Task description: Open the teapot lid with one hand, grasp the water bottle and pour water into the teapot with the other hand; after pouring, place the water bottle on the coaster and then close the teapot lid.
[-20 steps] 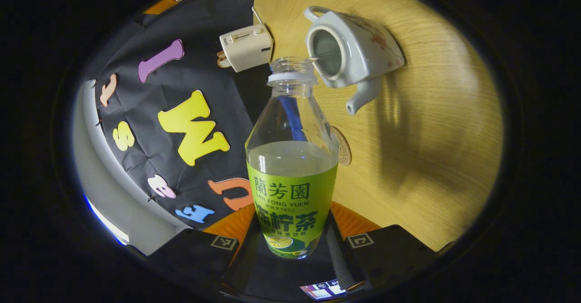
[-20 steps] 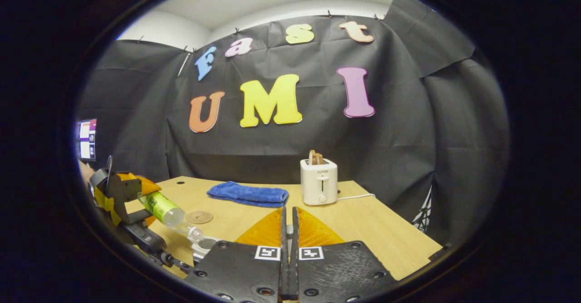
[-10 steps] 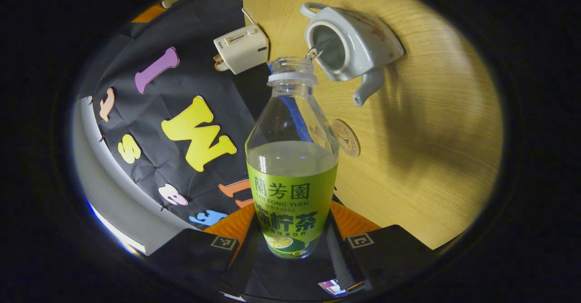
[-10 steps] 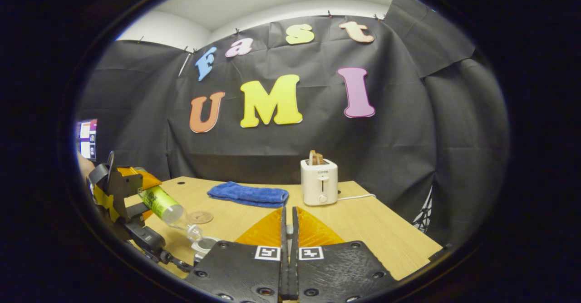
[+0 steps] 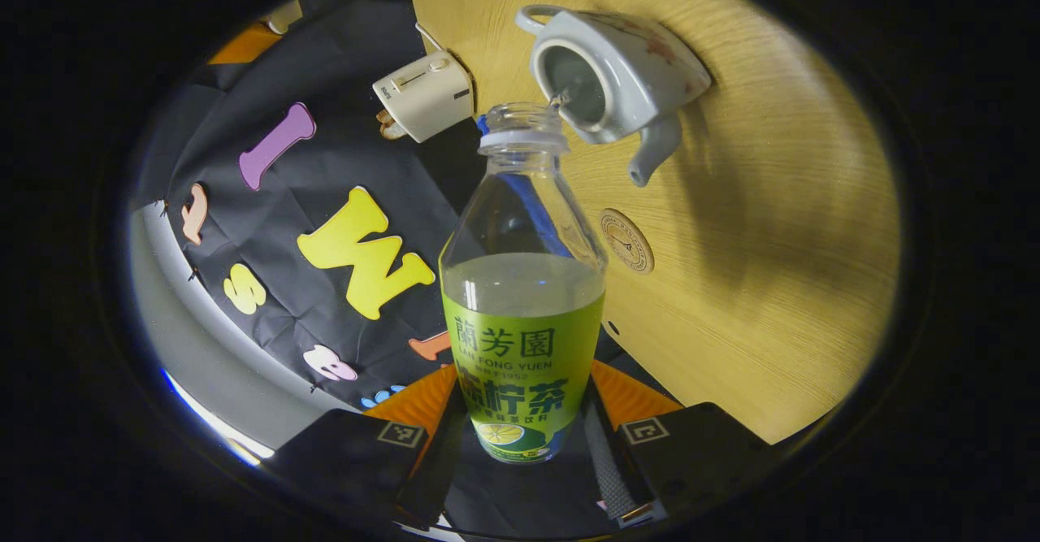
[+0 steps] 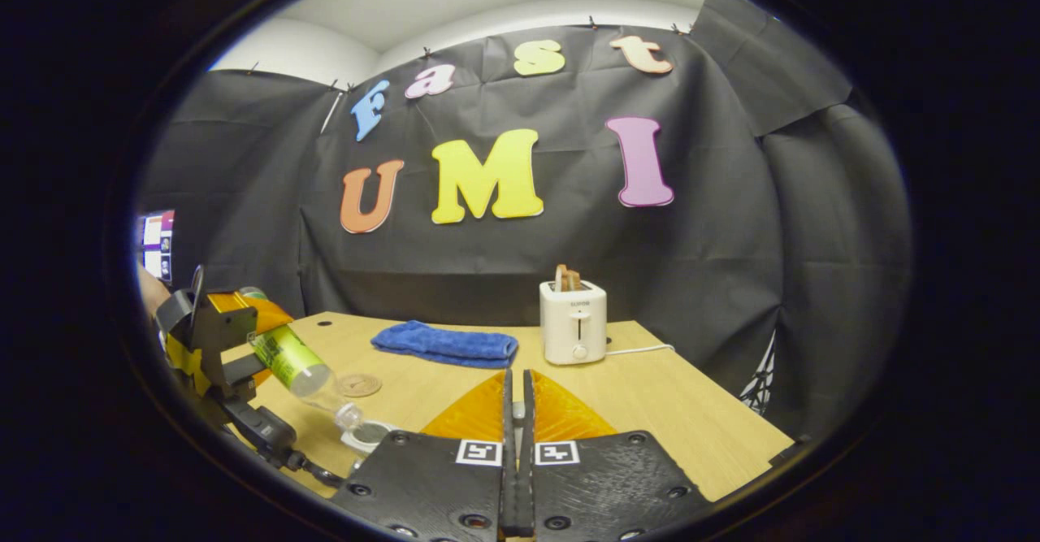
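The left tongs (image 5: 520, 436) squeeze the clear plastic water bottle with the green label (image 5: 522, 298) from both sides. The bottle is tipped so its open mouth sits right by the round opening of the white china teapot (image 5: 617, 79), and I think that is so the water lands inside. The teapot stands on the light wooden table (image 5: 772, 266) with its lid off. The small round brown coaster (image 5: 626, 240) lies near it, ready for the bottle later. The right tongs (image 6: 517, 453) are pressed together. They may be pinching the lid to keep it away, but I cannot see it.
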